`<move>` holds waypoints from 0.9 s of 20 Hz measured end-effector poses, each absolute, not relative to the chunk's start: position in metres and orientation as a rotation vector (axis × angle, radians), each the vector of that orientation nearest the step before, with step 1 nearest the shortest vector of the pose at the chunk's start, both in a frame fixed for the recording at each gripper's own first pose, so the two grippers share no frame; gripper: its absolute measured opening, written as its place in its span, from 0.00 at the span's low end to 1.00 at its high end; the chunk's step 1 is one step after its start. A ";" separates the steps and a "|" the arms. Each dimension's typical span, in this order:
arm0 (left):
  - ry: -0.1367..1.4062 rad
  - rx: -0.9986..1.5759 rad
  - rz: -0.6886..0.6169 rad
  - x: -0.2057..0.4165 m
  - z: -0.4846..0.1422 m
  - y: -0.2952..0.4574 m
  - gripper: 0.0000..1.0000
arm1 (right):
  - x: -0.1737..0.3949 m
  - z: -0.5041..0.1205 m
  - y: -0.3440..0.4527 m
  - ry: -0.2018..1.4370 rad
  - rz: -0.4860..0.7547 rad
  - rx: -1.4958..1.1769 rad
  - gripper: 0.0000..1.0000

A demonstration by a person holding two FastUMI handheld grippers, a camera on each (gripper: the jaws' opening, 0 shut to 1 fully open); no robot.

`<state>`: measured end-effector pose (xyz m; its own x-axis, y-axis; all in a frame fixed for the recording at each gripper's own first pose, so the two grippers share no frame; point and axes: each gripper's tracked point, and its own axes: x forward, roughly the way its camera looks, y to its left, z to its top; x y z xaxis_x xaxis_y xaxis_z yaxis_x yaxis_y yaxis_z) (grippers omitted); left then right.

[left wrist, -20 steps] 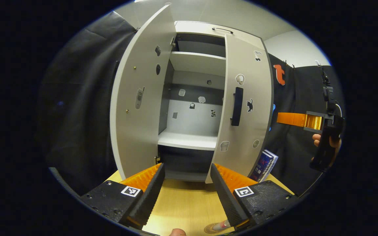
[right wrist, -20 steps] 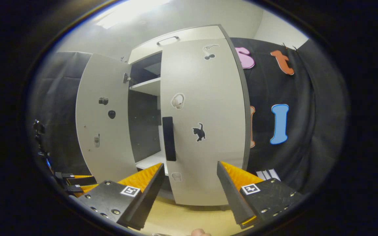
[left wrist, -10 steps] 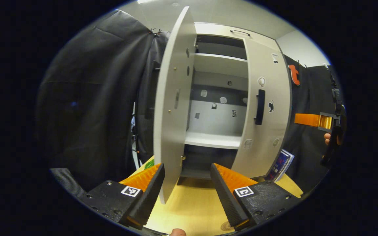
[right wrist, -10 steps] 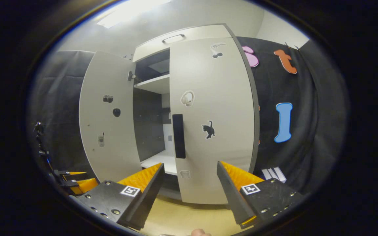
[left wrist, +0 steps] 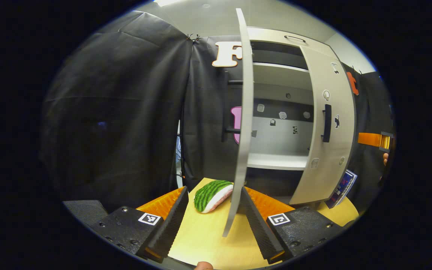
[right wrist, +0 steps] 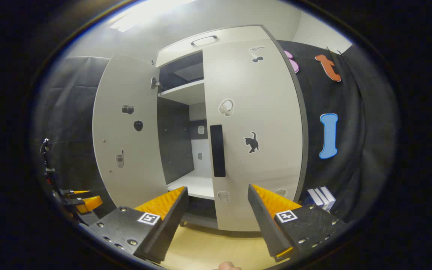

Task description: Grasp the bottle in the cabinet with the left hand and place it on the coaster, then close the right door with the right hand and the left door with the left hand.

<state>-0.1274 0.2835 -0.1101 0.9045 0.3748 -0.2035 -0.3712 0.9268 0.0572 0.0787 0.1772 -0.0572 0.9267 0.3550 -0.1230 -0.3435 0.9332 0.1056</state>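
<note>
Pale grey cabinet [right wrist: 216, 37] at frame centre in the right gripper view, left door [right wrist: 126, 127] swung wide open at centre left, right door [right wrist: 253, 135] with dark vertical handle [right wrist: 218, 150] nearly shut, left door [left wrist: 241, 123] seen edge-on at centre of the left gripper view

We carry two matching tools: left gripper [left wrist: 212, 221] and right gripper [right wrist: 218, 221], each with two wedge fingers, ribbed inner faces, a blocky mount with round screws and a square black-and-white marker tag per finger. In the left gripper view the right gripper sits far off at the edge, a flat bar ending in a dark block, fingertips of a hand [left wrist: 385, 159] below it. In the right gripper view the left gripper [right wrist: 77, 202] shows small at the left, thin cables rising above it
</note>
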 end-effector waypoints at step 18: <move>0.242 0.000 0.267 -0.077 -0.120 0.287 0.88 | 0.075 -0.071 0.157 0.169 0.254 0.095 0.93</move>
